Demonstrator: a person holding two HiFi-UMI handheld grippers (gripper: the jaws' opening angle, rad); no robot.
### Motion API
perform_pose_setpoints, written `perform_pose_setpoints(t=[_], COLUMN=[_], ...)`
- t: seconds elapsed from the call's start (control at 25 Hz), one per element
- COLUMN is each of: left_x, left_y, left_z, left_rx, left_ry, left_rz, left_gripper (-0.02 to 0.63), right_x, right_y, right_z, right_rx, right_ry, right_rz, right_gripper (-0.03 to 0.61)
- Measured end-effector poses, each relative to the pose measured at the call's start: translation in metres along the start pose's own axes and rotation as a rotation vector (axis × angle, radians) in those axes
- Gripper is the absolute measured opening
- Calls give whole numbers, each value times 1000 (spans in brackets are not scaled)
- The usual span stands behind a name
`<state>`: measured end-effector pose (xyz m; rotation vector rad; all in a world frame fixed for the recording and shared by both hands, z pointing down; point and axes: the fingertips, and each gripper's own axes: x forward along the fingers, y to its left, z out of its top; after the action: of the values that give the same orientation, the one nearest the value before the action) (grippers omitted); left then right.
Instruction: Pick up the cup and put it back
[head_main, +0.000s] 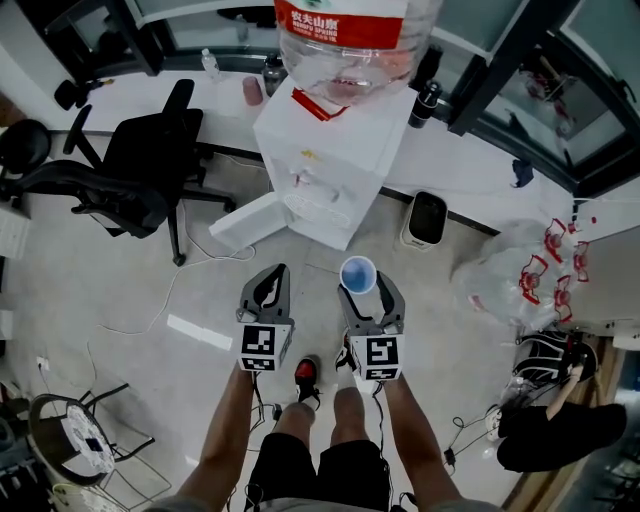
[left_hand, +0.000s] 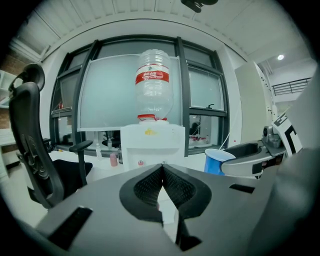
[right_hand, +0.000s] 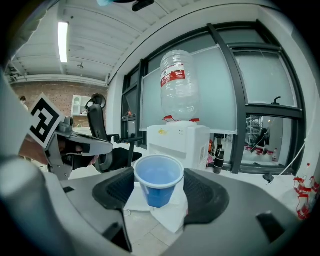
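Observation:
A blue plastic cup (head_main: 358, 273) stands upright and empty between the jaws of my right gripper (head_main: 364, 287), which is shut on it above the floor. In the right gripper view the cup (right_hand: 159, 179) fills the gap between the dark pads of that gripper (right_hand: 159, 189). My left gripper (head_main: 272, 281) hovers beside it to the left, its jaws shut with nothing between them (left_hand: 162, 166). The cup (left_hand: 215, 161) also shows at the right of the left gripper view. A white water dispenser (head_main: 325, 160) with a large clear bottle (head_main: 350, 45) stands just ahead of both grippers.
A black office chair (head_main: 140, 170) stands at the left. A white counter (head_main: 480, 170) runs along the windows behind the dispenser. A small bin (head_main: 427, 218) and a clear plastic bag (head_main: 505, 280) sit at the right; a person (head_main: 550, 425) crouches at the lower right. Cables lie on the floor.

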<state>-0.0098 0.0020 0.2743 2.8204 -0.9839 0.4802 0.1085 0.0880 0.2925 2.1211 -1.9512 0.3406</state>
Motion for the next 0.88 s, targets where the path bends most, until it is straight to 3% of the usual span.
perform_pose_setpoints(t=[0.52,0.88], left_x=[17,42], left_y=[24,53], left_z=[-9,-41], left_rx=[-24,-57], left_ry=[-16,-5], left_rz=[24,75], left_gripper=[25,25], right_x=[37,92], right_y=[22,36], right_z=[-4,-30], right_rx=[0,-15], right_ry=[12,17], right_rz=[65,142], right_gripper=[314,314])
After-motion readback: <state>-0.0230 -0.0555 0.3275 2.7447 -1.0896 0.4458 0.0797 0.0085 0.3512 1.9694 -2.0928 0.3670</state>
